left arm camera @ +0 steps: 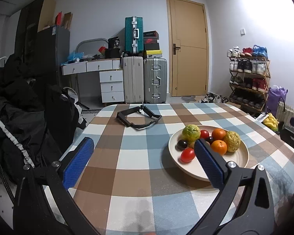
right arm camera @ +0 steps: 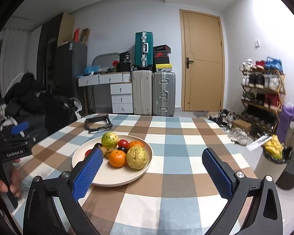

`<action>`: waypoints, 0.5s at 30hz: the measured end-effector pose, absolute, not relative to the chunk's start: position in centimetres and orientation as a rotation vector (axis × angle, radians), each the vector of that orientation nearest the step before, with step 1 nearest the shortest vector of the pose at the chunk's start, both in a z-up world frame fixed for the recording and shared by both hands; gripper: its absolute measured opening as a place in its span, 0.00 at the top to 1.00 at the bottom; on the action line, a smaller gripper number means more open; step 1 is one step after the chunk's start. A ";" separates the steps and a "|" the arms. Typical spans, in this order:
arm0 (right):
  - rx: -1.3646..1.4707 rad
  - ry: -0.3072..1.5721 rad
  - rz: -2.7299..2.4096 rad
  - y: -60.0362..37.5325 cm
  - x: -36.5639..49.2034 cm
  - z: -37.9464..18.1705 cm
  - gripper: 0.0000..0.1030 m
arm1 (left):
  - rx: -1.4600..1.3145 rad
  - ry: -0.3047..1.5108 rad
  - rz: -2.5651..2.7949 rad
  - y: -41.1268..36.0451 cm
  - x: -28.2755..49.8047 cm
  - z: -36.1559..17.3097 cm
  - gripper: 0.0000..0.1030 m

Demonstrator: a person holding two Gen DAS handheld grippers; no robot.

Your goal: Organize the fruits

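Note:
A cream plate [left arm camera: 241,162] [right arm camera: 115,176] on the checked tablecloth holds two green-yellow guavas [left arm camera: 191,132] [right arm camera: 136,157], two oranges [left arm camera: 219,146] [right arm camera: 117,158], red tomatoes [left arm camera: 187,155] [right arm camera: 123,142] and dark plums [left arm camera: 181,144] [right arm camera: 122,149]. My left gripper [left arm camera: 144,154] is open above the table, left of the plate, its right finger in front of the plate's near rim. My right gripper [right arm camera: 152,169] is open too, its left finger over the plate's near left edge. Neither holds anything.
A black strap frame [left arm camera: 138,118] [right arm camera: 97,124] lies on the far left of the table. Dark coats [left arm camera: 25,105] pile up at the left. Suitcases [left arm camera: 145,78], a door and a shoe rack [left arm camera: 249,78] stand behind. A bin with yellow contents [right arm camera: 274,156] sits by the table's right edge.

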State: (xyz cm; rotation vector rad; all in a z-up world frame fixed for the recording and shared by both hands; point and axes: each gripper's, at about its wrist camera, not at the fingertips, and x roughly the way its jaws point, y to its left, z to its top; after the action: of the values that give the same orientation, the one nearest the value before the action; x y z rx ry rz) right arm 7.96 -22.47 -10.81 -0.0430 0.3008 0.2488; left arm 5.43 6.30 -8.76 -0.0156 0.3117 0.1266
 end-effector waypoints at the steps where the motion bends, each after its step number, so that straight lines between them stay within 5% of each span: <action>1: -0.047 0.304 0.259 -22.4 8.1 -10.9 0.00 | -0.019 0.308 0.126 6.4 5.3 -8.6 0.01; 15: -0.037 0.301 0.260 -23.0 8.1 -10.8 0.00 | -0.013 0.303 0.124 6.2 5.6 -8.9 0.01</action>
State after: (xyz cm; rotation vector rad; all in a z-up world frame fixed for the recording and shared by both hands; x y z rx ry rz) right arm 8.13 -22.99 -10.82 -0.0366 0.3012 0.2598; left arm 5.56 6.23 -8.88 -0.0132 0.3033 0.1237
